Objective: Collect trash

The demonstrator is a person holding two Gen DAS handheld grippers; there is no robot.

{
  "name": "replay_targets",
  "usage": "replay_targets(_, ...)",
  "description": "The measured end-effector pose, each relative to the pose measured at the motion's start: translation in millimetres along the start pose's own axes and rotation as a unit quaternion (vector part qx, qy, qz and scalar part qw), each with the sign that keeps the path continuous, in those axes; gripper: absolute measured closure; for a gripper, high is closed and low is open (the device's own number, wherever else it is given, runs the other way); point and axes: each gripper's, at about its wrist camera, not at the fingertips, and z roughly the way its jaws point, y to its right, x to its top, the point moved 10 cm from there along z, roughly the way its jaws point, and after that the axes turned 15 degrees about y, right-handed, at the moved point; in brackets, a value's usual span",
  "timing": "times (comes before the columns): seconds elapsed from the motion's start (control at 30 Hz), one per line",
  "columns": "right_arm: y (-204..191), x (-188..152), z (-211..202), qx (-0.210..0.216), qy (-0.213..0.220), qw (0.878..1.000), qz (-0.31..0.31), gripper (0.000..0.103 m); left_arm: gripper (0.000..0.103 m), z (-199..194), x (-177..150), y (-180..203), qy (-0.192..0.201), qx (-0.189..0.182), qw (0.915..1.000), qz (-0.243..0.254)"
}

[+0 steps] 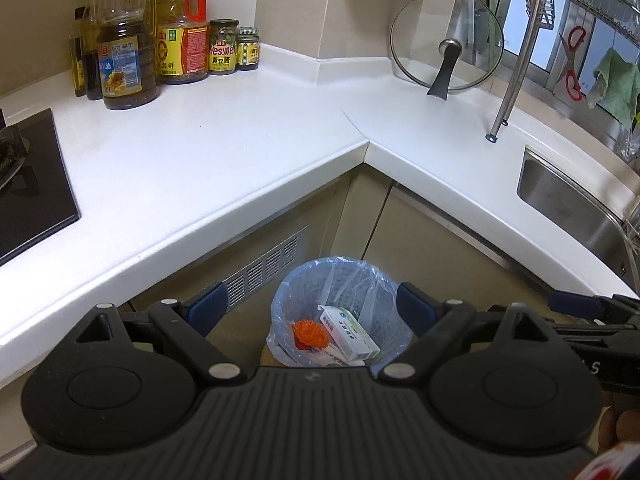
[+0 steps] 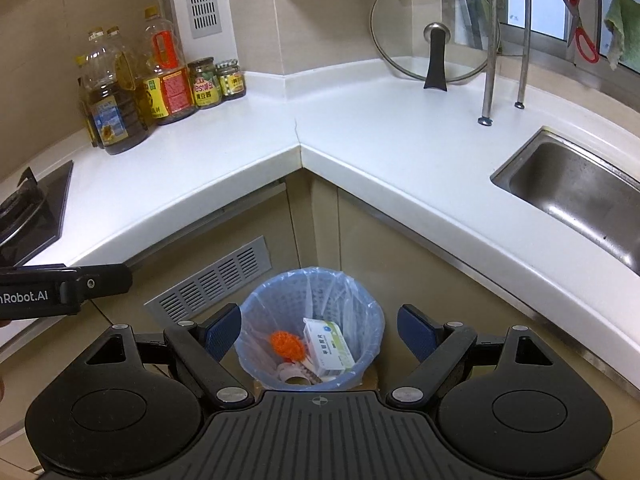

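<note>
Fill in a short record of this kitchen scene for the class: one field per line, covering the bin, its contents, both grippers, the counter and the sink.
bin: blue-lined bin on the floor in the counter's inner corner
contents: box, orange ball, other scraps too small to name
left gripper: open, empty, above the bin
right gripper: open, empty, above the bin
counter: white, L-shaped; bottles and jars at the back left, glass lid leaning on the wall
sink: steel, right side
trash on counter: none visible
</note>
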Motion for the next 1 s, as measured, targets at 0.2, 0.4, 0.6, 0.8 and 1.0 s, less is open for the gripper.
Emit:
replay_targets(0.2, 3, 2, -2, 0.003, 0.002, 1.0, -0.003, 0.018, 0.013, 1, -2, 2, -0.006, 0.002, 1.0, -0.006)
replay_targets(0.4, 5, 6, -3, 0.002, 0.006, 1.0, -0.002, 0.018, 0.013, 1, 0, 9, 0.0, 0.0, 1.0, 0.007)
replay_targets(0.6, 5, 6, -7, 0.001, 0.007, 1.0, 0.002, 0.018, 0.013, -1, -1, 14, -0.003, -0.001, 1.0, 0.007)
replay_targets(0.8, 6, 10, -10, 0.003, 0.012, 1.0, 0.003, 0.018, 0.013, -4, -1, 17, 0.001, 0.002, 0.9999, 0.012)
replay_targets(1.0, 7, 10, -13, 0.003, 0.014, 1.0, 0.004, 0.018, 0.013, -8, 0, 19, 0.004, 0.001, 0.9999, 0.015)
